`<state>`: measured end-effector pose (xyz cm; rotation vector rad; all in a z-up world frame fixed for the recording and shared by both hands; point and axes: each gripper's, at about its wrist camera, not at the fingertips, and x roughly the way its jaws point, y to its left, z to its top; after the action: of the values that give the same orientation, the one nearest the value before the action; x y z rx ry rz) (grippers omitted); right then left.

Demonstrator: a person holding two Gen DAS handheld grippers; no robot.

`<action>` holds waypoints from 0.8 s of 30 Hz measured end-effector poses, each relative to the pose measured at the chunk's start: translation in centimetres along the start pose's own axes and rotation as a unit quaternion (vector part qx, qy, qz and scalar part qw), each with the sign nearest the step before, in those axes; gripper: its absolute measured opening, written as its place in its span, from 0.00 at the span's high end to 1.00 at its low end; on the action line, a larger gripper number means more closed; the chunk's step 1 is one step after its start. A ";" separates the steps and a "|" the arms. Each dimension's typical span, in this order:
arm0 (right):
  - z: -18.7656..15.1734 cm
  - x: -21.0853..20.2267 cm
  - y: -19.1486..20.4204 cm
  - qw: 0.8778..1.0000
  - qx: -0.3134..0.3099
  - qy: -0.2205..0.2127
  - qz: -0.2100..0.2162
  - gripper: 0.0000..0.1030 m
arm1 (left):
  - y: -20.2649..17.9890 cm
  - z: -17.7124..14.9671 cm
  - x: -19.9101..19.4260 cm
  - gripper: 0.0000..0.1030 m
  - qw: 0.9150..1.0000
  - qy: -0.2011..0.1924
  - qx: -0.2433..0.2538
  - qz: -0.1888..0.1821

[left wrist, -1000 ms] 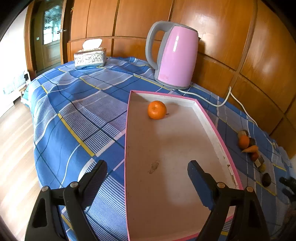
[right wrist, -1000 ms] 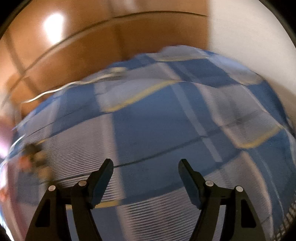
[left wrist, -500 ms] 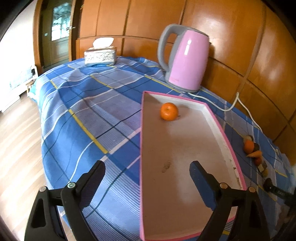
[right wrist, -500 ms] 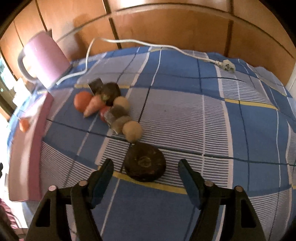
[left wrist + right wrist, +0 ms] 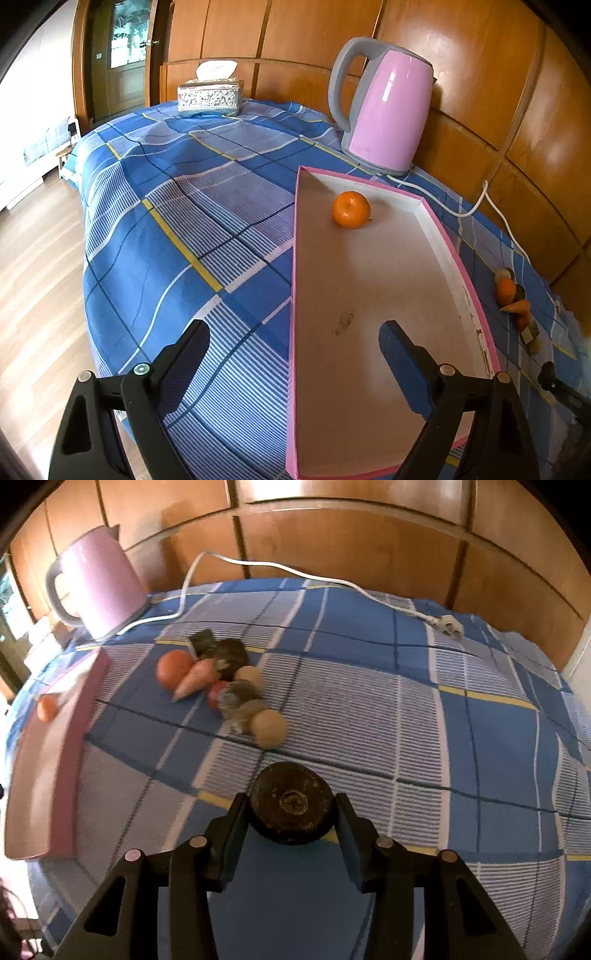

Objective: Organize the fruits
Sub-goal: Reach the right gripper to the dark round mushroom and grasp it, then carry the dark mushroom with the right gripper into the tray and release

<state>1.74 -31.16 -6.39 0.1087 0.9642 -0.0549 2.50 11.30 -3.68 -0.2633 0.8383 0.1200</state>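
Observation:
My right gripper (image 5: 291, 812) is shut on a dark brown round fruit (image 5: 291, 805) low over the blue checked cloth. Beyond it lies a pile of produce (image 5: 221, 686): an orange-red fruit (image 5: 173, 668), a carrot (image 5: 195, 681), a beige ball (image 5: 269, 728) and dark pieces. The pink-rimmed tray (image 5: 369, 295) holds one orange (image 5: 351, 209) near its far end; the tray also shows at the left of the right wrist view (image 5: 48, 760). My left gripper (image 5: 295, 365) is open and empty above the tray's near left edge.
A pink kettle (image 5: 384, 107) stands behind the tray, its white cord (image 5: 295, 568) and plug running along the wooden wall. A tissue box (image 5: 210, 98) sits at the far end. The table edge drops to wood floor (image 5: 37, 277) on the left.
My right gripper swung round to the produce pile, moved onto the dark round fruit and closed on it. The left gripper drew back slightly from the tray and stayed open.

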 end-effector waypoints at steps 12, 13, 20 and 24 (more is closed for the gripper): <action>1.0 -2.0 7.7 0.990 -0.096 -0.015 0.104 0.55 | 0.3 -0.1 -0.1 0.09 1.000 0.000 -0.006 -0.003; 1.2 -1.9 8.5 0.988 -0.104 -0.014 0.115 0.55 | 0.3 -0.1 -0.2 0.09 1.000 0.000 -0.007 -0.002; 3.7 -1.2 16.5 0.970 -0.172 -0.010 0.173 0.55 | 0.5 -0.1 -0.1 0.09 1.000 0.001 -0.010 -0.003; 5.2 0.3 20.6 0.962 -0.197 -0.006 0.187 0.55 | 0.8 -0.1 0.0 0.09 1.000 0.003 -0.012 -0.002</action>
<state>8.14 -11.27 -2.26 -0.0780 0.9123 0.4833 2.24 12.00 -3.89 -0.2885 0.8427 0.1250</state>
